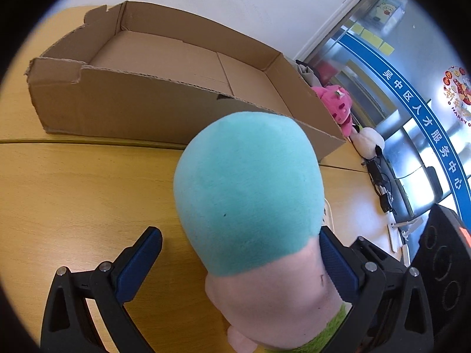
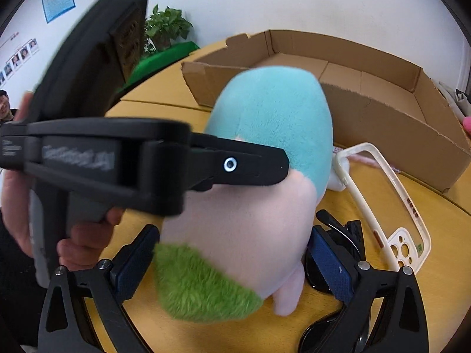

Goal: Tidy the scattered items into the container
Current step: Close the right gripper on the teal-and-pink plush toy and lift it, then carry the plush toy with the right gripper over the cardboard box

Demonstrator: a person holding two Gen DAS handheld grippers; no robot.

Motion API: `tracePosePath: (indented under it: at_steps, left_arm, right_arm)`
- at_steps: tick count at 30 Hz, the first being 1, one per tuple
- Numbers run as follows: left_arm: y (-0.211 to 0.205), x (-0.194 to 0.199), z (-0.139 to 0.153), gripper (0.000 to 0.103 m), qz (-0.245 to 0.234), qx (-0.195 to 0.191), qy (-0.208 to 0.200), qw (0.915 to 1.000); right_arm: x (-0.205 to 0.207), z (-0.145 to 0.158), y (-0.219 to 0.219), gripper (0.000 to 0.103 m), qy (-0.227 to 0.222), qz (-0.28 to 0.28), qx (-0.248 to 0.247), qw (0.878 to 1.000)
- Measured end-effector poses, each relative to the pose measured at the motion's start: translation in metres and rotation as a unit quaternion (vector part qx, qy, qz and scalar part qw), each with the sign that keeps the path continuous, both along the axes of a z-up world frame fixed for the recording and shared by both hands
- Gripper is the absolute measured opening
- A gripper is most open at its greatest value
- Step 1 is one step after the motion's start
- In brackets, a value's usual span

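Two matte black grippers, left gripper (image 1: 235,253) and right gripper (image 2: 234,253), each with dark blue textured finger pads (image 2: 332,261), silver pivot screws and triangular cut-outs; bare-skinned hand (image 2: 85,235) on grey handle.

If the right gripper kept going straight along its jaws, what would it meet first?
The plush toy: it already sits between the open jaws of the right gripper, filling the view ahead. Beyond it lies the cardboard box; how much gap remains to the toy is hard to judge.

An office: staff photo wall (image 2: 17,56), service-centre glass banner (image 1: 424,123)
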State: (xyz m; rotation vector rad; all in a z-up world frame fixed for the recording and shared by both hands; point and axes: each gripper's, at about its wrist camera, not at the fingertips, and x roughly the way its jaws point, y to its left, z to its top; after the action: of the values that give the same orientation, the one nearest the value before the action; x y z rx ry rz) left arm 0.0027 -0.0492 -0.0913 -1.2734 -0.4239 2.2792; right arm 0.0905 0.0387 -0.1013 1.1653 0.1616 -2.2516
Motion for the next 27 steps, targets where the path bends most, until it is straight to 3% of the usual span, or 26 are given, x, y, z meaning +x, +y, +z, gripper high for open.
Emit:
tracePosePath:
  at_steps: [5, 17, 27]
  left_arm:
    - [0.004, 0.002, -0.003, 0.1, -0.016, 0.012, -0.006, 0.9998]
    - [0.01, 0.007, 0.002, 0.084, -0.037, 0.041, -0.005, 0.9984]
    - [0.013, 0.019, 0.063, 0.081, -0.043, 0.024, 0.064, 0.9967]
  right_arm:
    - [-0.009, -0.013, 0.004, 0.095, -0.02, -0.014, -0.013, 1.0]
    - [-0.002, -0.009, 0.011, 0.079, 0.002, -0.024, -0.032, 0.999]
    - [0.009, 0.042, 0.009, 0.077, 0.08, -0.018, -0.044, 0.996]
